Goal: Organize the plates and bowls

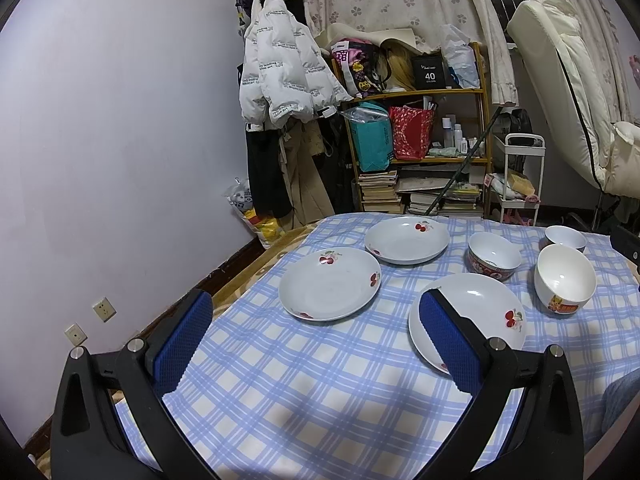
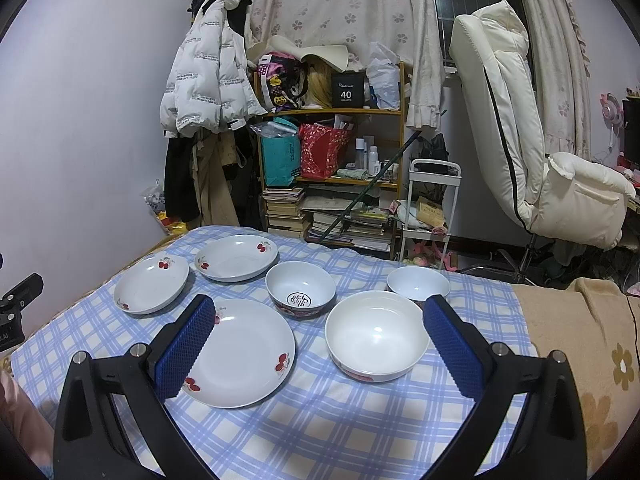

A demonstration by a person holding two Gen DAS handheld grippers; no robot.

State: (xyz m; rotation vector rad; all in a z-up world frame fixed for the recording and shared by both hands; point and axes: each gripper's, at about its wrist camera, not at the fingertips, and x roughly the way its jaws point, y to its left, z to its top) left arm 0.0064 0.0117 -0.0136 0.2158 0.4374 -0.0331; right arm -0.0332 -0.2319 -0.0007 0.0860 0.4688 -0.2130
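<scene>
The left gripper (image 1: 316, 332) stood with its blue-padded fingers (image 1: 182, 344) spread wide and nothing between them, hovering above the blue checked tablecloth (image 1: 300, 392). Its right-hand pad overlapped the near rim of the nearest plate (image 1: 486, 312), though whether it touched that rim or only hung in front of it could not be told from this angle. Beyond the gap lay the left plate (image 1: 330, 284), and just behind it the far plate (image 1: 407, 239), their rims close together; all three carried cherry prints.

The right gripper (image 2: 318, 330) was likewise released, fingers (image 2: 454, 350) parted and empty. Its left pad lay over the edge of the nearest plate (image 2: 244, 352), while its right pad sat just beside the big white bowl (image 2: 376, 336). Behind that bowl stood a small white bowl (image 2: 418, 284), and between the plates and the white bowls stood a red-patterned bowl (image 2: 300, 288) with a dark character printed inside. No dish was stacked on another.

Past the cloth's far edge stood a crowded wooden shelf (image 2: 332, 112) over piles of books, a white puffer jacket (image 2: 204, 76) hanging to its left, and a cream reclining chair (image 2: 520, 128) to its right. A tan flowered blanket (image 2: 580, 340) showed beside the cloth on the right.
</scene>
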